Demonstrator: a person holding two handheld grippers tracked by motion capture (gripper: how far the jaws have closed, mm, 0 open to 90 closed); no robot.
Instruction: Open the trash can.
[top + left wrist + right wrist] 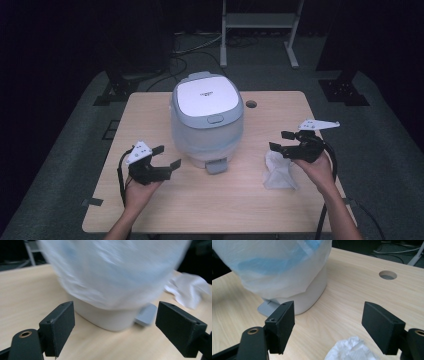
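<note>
The left gripper (167,157) is held in the person's left hand (137,192) with its jaws spread wide and nothing between them, aimed at the lower side of the rice cooker (206,122). The right gripper (280,141), in the right hand (315,167), also stands released, jaws wide apart and empty, pointing at the rice cooker from the opposite side.

The rice cooker stands upright at the middle of the wooden table (200,200), its long axis vertical. Its white lid faces up, and the lid button and a small grey tab at its base face the person. A thin translucent plastic bag (274,272) wraps its body, leaving the white base bare.

In the left gripper view the rice cooker (112,285) fills the space just beyond the jaws, near but not touching them. In the right gripper view its base (312,297) sits ahead of one jaw, apart from it.

A crumpled white plastic bag (279,172) lies on the table to the right of the rice cooker, directly beneath the right gripper. A round cable hole (251,104) sits in the tabletop behind and right of the rice cooker. Nothing stands between either gripper and the rice cooker
</note>
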